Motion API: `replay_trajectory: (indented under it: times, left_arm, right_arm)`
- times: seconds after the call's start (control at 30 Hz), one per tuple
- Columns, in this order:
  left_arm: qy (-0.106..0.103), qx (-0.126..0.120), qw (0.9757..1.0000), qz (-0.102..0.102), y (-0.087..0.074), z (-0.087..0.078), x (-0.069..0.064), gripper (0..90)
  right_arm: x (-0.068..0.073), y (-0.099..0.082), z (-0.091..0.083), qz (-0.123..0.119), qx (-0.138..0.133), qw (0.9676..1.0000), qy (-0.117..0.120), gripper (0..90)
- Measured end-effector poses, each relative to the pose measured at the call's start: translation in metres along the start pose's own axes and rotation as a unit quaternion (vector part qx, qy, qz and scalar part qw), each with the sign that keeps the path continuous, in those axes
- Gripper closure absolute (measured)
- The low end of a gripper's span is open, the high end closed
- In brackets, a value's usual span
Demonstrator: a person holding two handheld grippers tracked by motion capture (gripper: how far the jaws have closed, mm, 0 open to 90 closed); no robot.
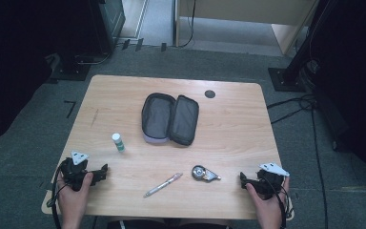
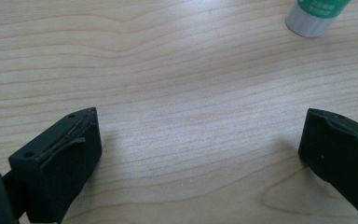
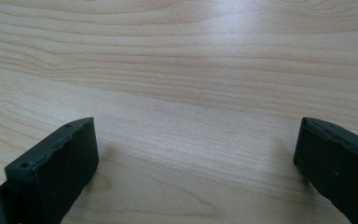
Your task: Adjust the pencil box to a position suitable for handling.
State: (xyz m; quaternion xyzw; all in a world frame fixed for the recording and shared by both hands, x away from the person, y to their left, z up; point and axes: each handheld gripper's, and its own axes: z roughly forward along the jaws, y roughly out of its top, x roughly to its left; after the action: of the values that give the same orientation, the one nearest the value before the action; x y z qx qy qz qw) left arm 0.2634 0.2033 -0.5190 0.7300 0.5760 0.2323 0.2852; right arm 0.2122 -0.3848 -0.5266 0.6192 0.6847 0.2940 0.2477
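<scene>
Left hand-held gripper and right hand-held gripper rest wide apart, jaws spread.

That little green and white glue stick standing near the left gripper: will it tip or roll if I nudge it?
The glue stick stands upright on a narrow base on the smooth table, so a push up high would likely topple it. It looks round, so once down it would probably roll. It seems small, light and stiff, so open jaws should close on it without crushing.

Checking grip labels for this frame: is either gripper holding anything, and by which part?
Nothing is held. The left gripper and the right gripper both rest open on the table, with bare wood between their jaws.
</scene>
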Motion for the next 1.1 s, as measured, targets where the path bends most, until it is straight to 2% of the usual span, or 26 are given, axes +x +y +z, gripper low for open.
replay_trajectory:
  times: [0.1,0.13,0.3,0.43,0.6,0.83,0.87,0.97,1.0,1.03,1.1]
  left_arm:
    - [0.000,0.000,1.0000,0.000,0.000,0.000,0.000,0.0]
    - [0.000,0.000,1.0000,0.000,0.000,0.000,0.000,0.0]
    - [0.000,0.000,1.0000,0.000,0.000,0.000,0.000,0.0]
    - [0.000,0.000,1.0000,0.000,0.000,0.000,0.000,0.0]
    - [0.000,0.000,1.0000,0.000,0.000,0.000,0.000,0.0]
    - [0.000,0.000,1.0000,0.001,0.000,0.000,0.000,0.0]
    - [0.000,0.000,1.0000,0.001,0.000,0.000,0.000,0.0]
    - [0.000,0.001,1.0000,0.002,0.000,0.000,0.000,0.0]
    - [-0.001,0.001,1.0000,0.002,0.000,0.000,0.000,0.0]
    - [-0.001,0.001,1.0000,0.002,0.000,0.000,0.000,0.0]
    - [-0.001,0.001,1.0000,0.002,0.000,0.000,0.000,0.0]
  right_arm:
    - [0.002,0.000,-0.001,0.000,-0.003,1.0000,0.002,3.4]
    - [0.005,-0.002,-0.003,-0.007,-0.014,0.9999,0.006,10.8]
    - [0.011,-0.003,-0.008,-0.009,-0.023,0.9996,-0.015,14.7]
    - [0.016,0.001,-0.016,0.000,-0.035,0.9994,-0.001,15.1]
    - [0.028,0.014,-0.028,-0.009,-0.054,0.9985,0.001,17.7]
    - [0.040,0.032,-0.037,-0.014,-0.071,0.9973,0.012,21.8]
    - [0.046,0.039,-0.038,-0.015,-0.076,0.9967,0.023,23.1]
    - [0.052,0.045,-0.039,-0.017,-0.082,0.9960,0.033,24.8]
    - [0.061,0.052,-0.038,-0.025,-0.084,0.9953,0.043,25.8]
    - [0.061,0.052,-0.038,-0.025,-0.084,0.9953,0.043,25.8]
    - [0.070,0.058,-0.037,-0.036,-0.087,0.9945,0.046,27.5]
